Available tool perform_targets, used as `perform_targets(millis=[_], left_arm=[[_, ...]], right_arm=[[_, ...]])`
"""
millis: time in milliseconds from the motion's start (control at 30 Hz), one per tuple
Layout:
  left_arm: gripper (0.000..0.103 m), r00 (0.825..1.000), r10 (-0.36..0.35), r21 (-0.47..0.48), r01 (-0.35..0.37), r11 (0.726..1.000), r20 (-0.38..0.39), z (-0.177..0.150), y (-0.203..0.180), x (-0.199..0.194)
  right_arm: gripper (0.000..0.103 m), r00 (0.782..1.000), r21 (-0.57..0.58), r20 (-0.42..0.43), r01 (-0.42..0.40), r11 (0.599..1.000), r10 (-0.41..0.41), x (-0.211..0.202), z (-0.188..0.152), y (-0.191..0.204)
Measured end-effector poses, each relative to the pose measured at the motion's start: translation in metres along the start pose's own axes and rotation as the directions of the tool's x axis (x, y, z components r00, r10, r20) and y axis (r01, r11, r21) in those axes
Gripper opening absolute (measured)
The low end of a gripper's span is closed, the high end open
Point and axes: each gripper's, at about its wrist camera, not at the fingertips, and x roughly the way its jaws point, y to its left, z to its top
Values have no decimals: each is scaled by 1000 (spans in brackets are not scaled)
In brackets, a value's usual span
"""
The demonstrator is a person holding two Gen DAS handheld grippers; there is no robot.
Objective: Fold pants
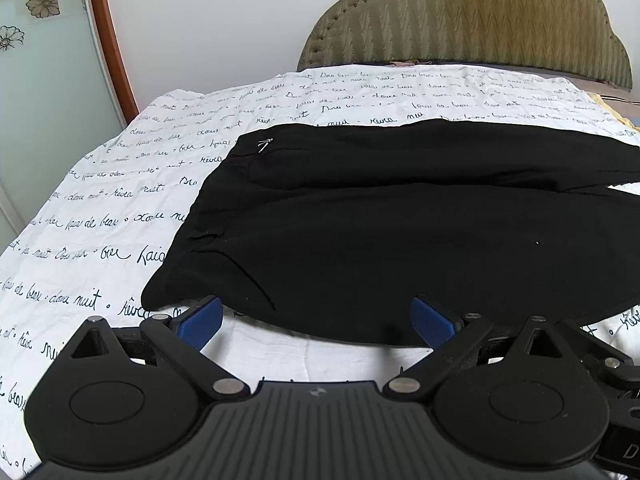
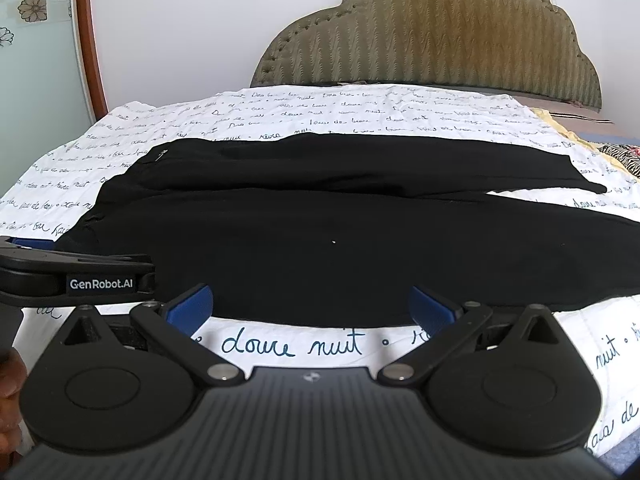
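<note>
The black pants [image 1: 400, 216] lie spread flat across the bed [image 1: 120, 208], waistband toward 9 o'clock, so folding looks barely begun; next, each near hem edge needs pinching. The left gripper [image 1: 318, 322] and right gripper [image 2: 310, 308] gape wide, empty, just short of the cloth.

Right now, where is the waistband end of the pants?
In both views the pants lie across the printed sheet, waistband end leftward, just beyond the open left claw.
</note>
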Motion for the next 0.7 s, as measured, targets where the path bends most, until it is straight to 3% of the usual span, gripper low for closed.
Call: perform_targets(millis=[700], left_arm=[[101, 1000, -5, 6, 5, 1000, -4, -1, -3, 1]], right_arm=[[103, 1000, -8, -3, -8, 1000, 8, 3, -3, 1]])
